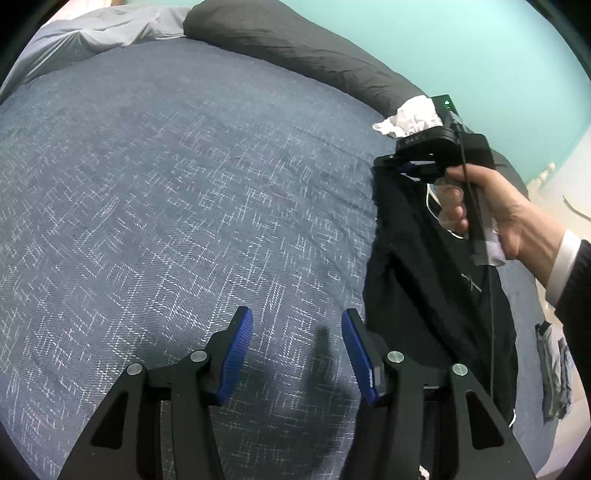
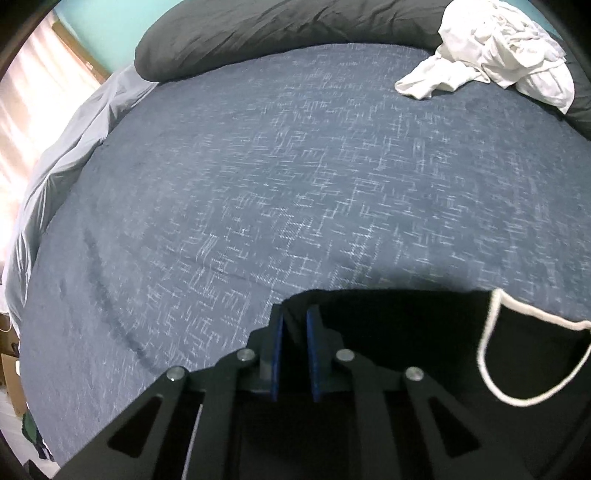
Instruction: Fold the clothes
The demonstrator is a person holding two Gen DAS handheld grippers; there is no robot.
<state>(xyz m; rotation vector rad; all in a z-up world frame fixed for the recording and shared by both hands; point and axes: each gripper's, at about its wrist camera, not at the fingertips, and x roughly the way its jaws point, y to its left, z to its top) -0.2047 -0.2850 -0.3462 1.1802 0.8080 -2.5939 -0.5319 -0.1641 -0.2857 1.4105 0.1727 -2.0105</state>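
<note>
A black garment point(image 1: 436, 266) with a white drawstring hangs over the right side of the bed. My right gripper point(image 1: 400, 166), held by a person's hand, is shut on its top edge. In the right wrist view the right gripper point(image 2: 294, 314) pinches the black garment point(image 2: 406, 332) between its blue pads, and the white cord point(image 2: 491, 354) loops to the right. My left gripper point(image 1: 297, 321) stands open above the blue bedspread point(image 1: 166, 184), with nothing between its blue pads, just left of the hanging cloth.
A crumpled white garment point(image 2: 491, 51) lies at the far right of the bed against a long dark pillow point(image 2: 277, 33). A pale grey sheet point(image 2: 66, 147) drapes off the left side. A grey folded item point(image 1: 552, 373) sits at the bed's right edge.
</note>
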